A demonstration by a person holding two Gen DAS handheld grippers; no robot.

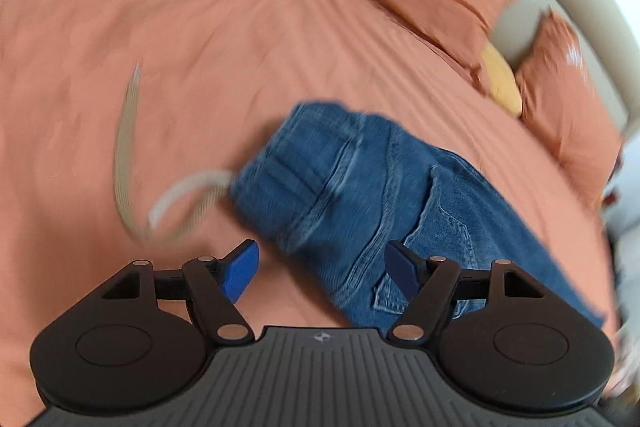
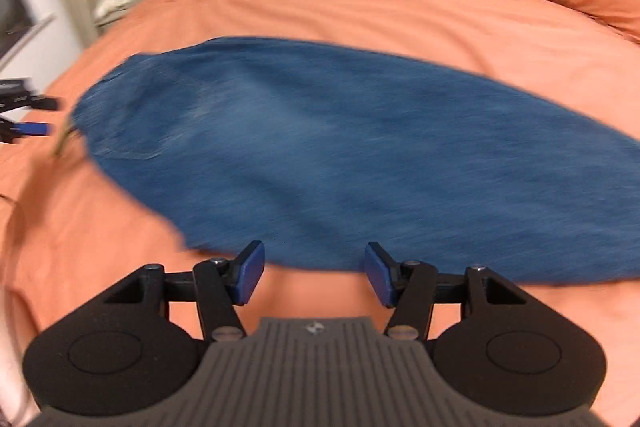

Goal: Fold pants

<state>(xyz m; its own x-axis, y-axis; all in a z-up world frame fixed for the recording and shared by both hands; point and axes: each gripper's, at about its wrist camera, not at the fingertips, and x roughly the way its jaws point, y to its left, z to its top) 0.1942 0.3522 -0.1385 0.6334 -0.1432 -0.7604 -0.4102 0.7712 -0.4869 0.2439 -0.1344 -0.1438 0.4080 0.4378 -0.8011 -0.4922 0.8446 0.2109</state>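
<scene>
Lying along the orange duvet point(image 2: 320, 11), the jeans point(image 2: 340, 155) appear folded lengthwise, beige belt point(image 1: 128, 131) trailing from the waistband. Left gripper point(image 1: 322, 269) and right gripper point(image 2: 312, 273) both gape empty. Judged next: grasp one end, fold crosswise.

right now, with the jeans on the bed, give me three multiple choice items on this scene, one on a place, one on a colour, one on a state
1. Where does the beige drawstring lie?
A. on the bedcover beside the waistband
B. on a pillow
C. between the fingers of one gripper

2. What colour is the bedcover?
A. white
B. orange
C. green

3. How do the left gripper and right gripper stand?
A. both shut on the jeans
B. one shut, one open
C. both open, holding nothing

Answers: 1 A, it trails off the jeans onto the cover; 2 B, orange all around the denim; 3 C, a wide gap shows between each pair of blue pads.
</scene>
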